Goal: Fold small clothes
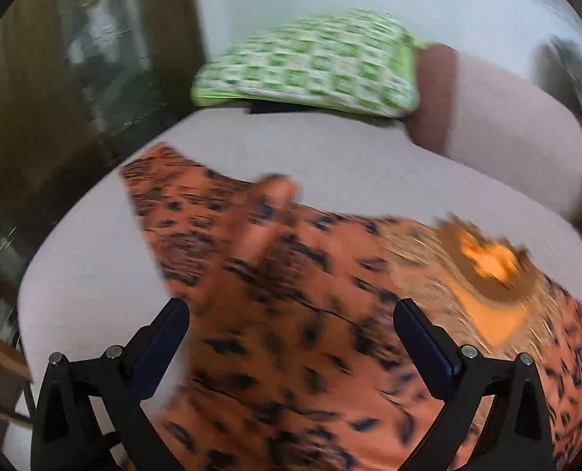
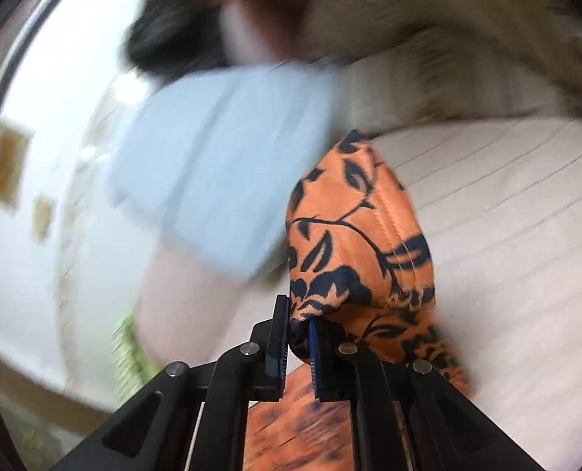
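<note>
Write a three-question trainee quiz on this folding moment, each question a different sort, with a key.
1. True or false: the left tool is shut on the orange patterned garment.
2. Multiple choice: what does the right tool hold? A) the green checked cloth B) the orange patterned garment C) nothing
3. Fill in: the folded cloth lying on the white surface beyond the orange garment has a ____ and white check.

Key
1. False: its fingers stand wide apart above the fabric.
2. B: its fingers pinch a bunched edge of the orange fabric.
3. Green: the green checked cloth.
</note>
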Action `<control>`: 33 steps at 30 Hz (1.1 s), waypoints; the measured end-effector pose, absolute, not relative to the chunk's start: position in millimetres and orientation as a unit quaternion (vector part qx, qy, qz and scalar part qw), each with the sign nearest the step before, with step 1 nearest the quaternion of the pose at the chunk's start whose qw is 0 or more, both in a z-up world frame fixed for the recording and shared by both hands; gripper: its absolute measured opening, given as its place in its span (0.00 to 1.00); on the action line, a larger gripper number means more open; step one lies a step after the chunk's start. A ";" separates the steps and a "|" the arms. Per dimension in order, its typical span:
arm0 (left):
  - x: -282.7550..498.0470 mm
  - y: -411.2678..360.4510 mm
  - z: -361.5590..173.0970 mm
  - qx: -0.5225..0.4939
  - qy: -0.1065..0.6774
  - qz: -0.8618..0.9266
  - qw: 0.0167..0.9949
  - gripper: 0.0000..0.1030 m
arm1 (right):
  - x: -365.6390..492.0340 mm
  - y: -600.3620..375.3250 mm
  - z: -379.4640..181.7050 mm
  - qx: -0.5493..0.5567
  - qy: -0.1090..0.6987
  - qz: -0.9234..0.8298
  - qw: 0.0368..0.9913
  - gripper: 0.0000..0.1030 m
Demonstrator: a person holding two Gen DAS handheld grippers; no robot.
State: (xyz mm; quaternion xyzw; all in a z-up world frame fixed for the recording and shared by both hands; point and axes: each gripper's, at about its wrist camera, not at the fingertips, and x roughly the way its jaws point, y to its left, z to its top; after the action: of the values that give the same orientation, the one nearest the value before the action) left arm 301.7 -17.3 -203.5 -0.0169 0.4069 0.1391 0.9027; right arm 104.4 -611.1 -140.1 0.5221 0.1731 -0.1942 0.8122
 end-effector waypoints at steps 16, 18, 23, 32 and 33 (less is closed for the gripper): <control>308.3 126.6 -198.7 -0.123 0.419 0.229 0.870 1.00 | 299.4 -231.8 -202.0 0.472 0.356 0.042 0.805 0.13; 308.9 130.5 -197.8 -0.118 0.418 0.232 0.871 1.00 | 316.7 -195.2 -219.8 0.455 0.389 0.043 0.800 0.15; 312.9 138.1 -200.7 -0.124 0.423 0.231 0.868 1.00 | 319.7 -148.5 -246.1 0.400 0.469 0.098 0.782 0.79; 311.9 131.3 -202.1 -0.135 0.429 0.224 0.865 1.00 | 269.7 -184.0 -185.4 0.290 0.400 0.126 0.860 0.79; 312.6 127.5 -202.5 -0.136 0.430 0.217 0.866 1.00 | 258.7 -201.2 -181.5 0.291 0.389 0.112 0.867 0.79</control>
State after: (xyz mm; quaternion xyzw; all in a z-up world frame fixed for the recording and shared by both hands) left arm 312.6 127.5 -202.5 -0.1361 0.4296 0.2170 0.8659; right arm 258.7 -201.2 -181.5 0.2909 0.3894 0.1119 0.8668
